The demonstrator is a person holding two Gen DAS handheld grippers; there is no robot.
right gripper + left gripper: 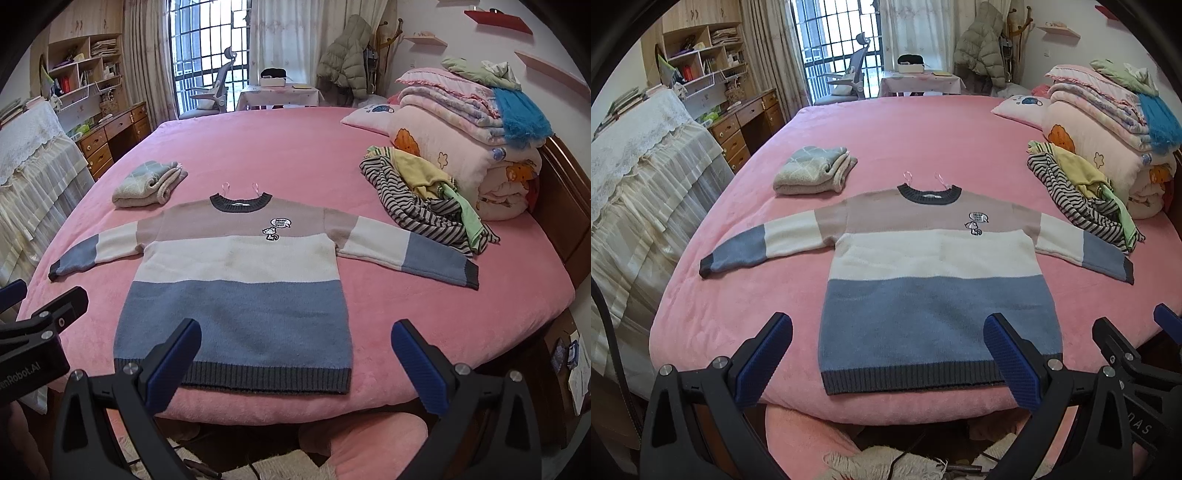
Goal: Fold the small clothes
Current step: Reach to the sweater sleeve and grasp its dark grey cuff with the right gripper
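A small knit sweater with beige, white and blue bands lies flat, front up, on the pink bed, sleeves spread to both sides, dark hem toward me. It also shows in the right wrist view. My left gripper is open and empty, hovering over the bed's near edge in front of the hem. My right gripper is open and empty, just right of it, above the hem's right part. Each gripper shows at the edge of the other's view.
A folded grey-green garment lies left of the sweater's collar. A heap of unfolded clothes, striped and yellow, lies at the right, before stacked quilts. A lace-covered cabinet and desk stand left of the bed.
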